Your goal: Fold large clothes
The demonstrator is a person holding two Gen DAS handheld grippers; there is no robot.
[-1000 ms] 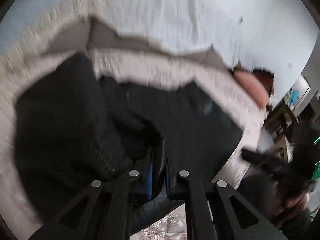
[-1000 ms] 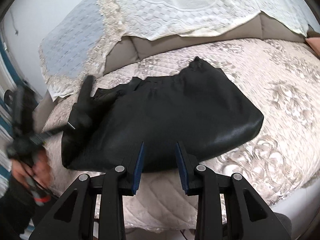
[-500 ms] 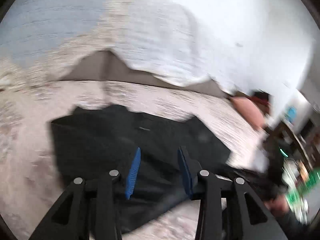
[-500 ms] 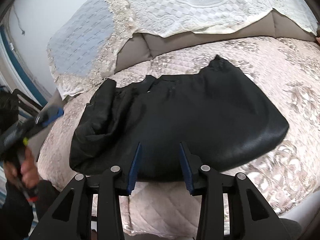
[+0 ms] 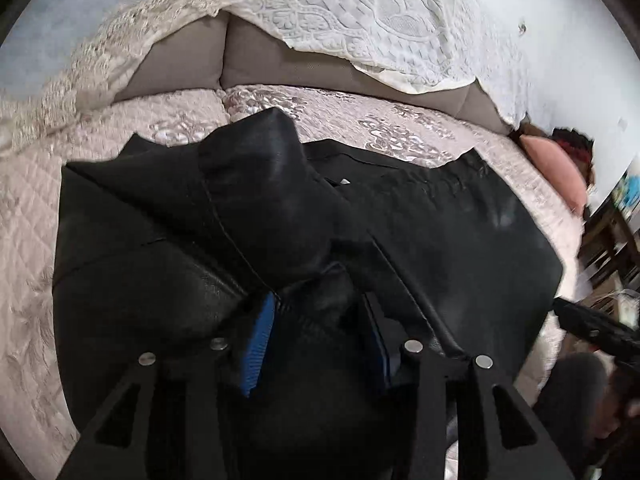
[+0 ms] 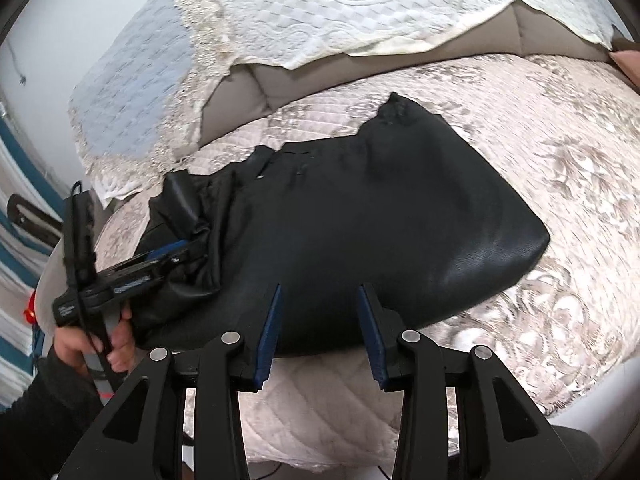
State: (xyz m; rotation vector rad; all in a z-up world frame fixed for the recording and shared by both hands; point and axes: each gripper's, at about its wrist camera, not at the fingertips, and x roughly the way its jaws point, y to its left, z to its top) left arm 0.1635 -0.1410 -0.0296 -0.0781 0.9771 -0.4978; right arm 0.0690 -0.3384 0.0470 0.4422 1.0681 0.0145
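One black garment (image 6: 384, 236) is lying on one quilted bed (image 6: 560, 168) — nothing else is resting on the quilt. Two grippers are showing: the left gripper (image 6: 176, 254) and the right gripper (image 6: 318, 336), each carrying two blue-padded fingers. One lace cover (image 6: 320, 12) is draping over the headboard, and one pink pillow (image 5: 554, 168) is sitting at the far edge — one hand (image 6: 94, 346) is showing too.

Ahead of our right claw (image 6: 318, 322) the black leather-like garment (image 6: 360, 232) lies on the quilted beige bedspread (image 6: 560, 168); our left claw (image 6: 176, 254) sits at its left end.
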